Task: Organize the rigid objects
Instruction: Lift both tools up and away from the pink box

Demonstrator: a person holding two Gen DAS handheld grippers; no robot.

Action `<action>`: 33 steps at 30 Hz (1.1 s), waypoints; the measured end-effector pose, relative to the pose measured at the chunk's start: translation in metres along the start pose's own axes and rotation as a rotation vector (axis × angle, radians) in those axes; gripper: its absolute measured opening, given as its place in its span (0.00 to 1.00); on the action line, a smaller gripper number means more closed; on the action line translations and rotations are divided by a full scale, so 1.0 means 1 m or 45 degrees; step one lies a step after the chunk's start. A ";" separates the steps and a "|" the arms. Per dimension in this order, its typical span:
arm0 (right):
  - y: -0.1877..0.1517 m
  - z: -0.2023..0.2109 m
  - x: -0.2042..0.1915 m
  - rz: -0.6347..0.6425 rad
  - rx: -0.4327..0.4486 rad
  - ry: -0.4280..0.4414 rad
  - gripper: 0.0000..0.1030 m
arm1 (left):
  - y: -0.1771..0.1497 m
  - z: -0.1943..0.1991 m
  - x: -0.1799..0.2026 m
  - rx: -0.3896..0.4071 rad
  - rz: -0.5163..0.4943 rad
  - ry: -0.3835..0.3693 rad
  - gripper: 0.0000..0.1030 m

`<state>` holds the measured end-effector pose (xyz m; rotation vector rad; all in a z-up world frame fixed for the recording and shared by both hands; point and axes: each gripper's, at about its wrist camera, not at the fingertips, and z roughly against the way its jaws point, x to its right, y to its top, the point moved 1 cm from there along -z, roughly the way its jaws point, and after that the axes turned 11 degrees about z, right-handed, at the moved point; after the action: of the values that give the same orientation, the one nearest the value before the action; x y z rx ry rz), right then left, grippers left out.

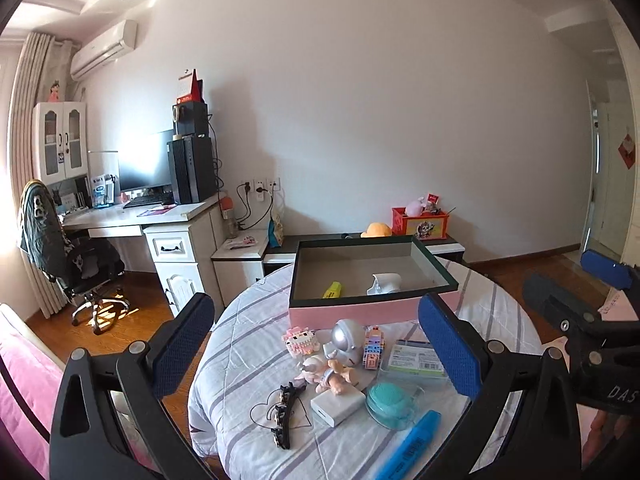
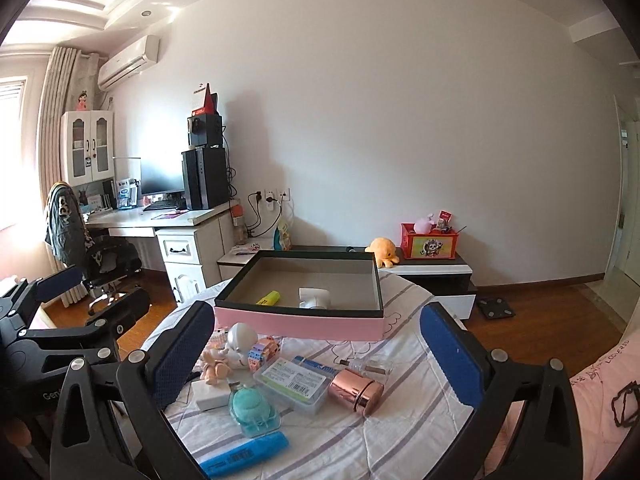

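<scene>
Left jaws: spread wide, nothing between the pads; left gripper (image 1: 320, 344) raised over the near pile of toys.
Right jaws: likewise wide apart and empty; right gripper (image 2: 318, 350) raised over the plastic case (image 2: 291, 385) and pink tin (image 2: 356, 392).
Under the left pads: silver robot toy (image 1: 347, 340), block figures and doll (image 1: 328, 372) packed touching one another; likely to drag a neighbour along if closed on the cluster rather than one piece.
Near edge: blue marker (image 1: 412, 444), teal brush (image 1: 390, 400), white charger (image 1: 337, 405), black hair clip (image 1: 285, 412); round marker apt to roll on the soft striped cloth (image 1: 248, 360) if nudged.
Pink tin: lying on its side, smooth and shiny; probable slip or roll out of a loose pinch.
Small glass bottle (image 2: 370, 368): just beyond the tin, hard to see clearly; easily knocked.
Box (image 2: 298, 322): pink, dark-rimmed, at the far side of the round table, already holding a yellow marker (image 2: 269, 298) and a white piece (image 2: 314, 298); raised front wall a likely snag for anything carried in too low.
Two grippers: close together; possible bump if both reach for the middle at once.
</scene>
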<state>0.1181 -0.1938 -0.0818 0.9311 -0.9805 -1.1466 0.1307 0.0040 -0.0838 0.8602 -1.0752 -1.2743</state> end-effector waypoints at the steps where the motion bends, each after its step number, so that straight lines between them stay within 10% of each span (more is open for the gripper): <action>1: -0.002 0.008 -0.005 0.005 0.003 -0.004 1.00 | 0.000 0.008 0.000 0.007 0.010 -0.012 1.00; 16: -0.006 0.060 -0.015 0.024 0.067 -0.041 1.00 | -0.002 0.064 -0.002 0.119 0.031 0.014 1.00; 33: -0.063 0.013 0.004 0.010 -0.146 -0.074 1.00 | -0.063 0.005 0.014 -0.128 -0.058 -0.032 1.00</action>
<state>0.0886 -0.2092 -0.1365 0.8055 -0.9541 -1.2163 0.1065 -0.0177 -0.1402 0.7987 -1.0074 -1.3690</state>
